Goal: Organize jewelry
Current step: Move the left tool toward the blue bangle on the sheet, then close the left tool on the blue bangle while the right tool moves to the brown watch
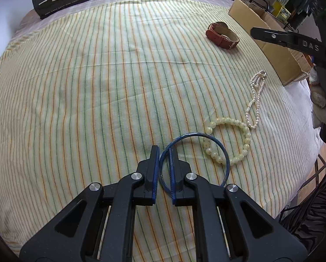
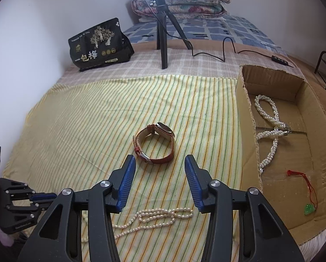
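The blue bangle, a thin scuffed hoop, sits clamped at its near rim in the left gripper, overlapping the pale bead bracelet at about two o'clock from the pads. Judging by this, the step in hand is carrying the bangle; next it needs lifting clear toward the cardboard box at two o'clock. The right gripper hangs with jaws apart and empty, the red-strapped watch just beyond at twelve o'clock.
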Tool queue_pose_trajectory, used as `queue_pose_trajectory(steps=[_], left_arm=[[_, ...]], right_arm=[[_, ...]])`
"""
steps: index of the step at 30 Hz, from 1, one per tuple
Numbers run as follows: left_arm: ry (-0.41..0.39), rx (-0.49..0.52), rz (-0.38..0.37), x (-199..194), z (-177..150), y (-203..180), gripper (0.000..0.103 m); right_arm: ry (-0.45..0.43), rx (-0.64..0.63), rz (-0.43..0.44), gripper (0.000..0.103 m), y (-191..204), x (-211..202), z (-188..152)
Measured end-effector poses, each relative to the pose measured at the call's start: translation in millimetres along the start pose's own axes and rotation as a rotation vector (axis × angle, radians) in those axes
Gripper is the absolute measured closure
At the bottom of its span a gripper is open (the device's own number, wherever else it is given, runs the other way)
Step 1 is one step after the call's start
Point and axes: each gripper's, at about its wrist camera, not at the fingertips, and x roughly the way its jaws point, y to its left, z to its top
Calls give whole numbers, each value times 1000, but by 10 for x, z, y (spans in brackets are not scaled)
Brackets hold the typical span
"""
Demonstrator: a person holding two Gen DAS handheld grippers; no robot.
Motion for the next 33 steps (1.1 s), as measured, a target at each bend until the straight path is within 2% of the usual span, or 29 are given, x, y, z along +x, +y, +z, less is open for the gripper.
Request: queue_pose_trajectory(steps=[9,16,20,33], left_arm=[[1,27,22,51,-9,-42,95],[-28,97,83,91,-29,-165,95],[-31,83,72,93,-22,-141,96],[-32,25,31,72,9,-32,101]], right_arm=[[7,-3,3,58,29,83,35],[25,7,-6,58,33,226,55],[36,24,-10,67,22,322,84],[76,48,-72,74,-50,639,136]])
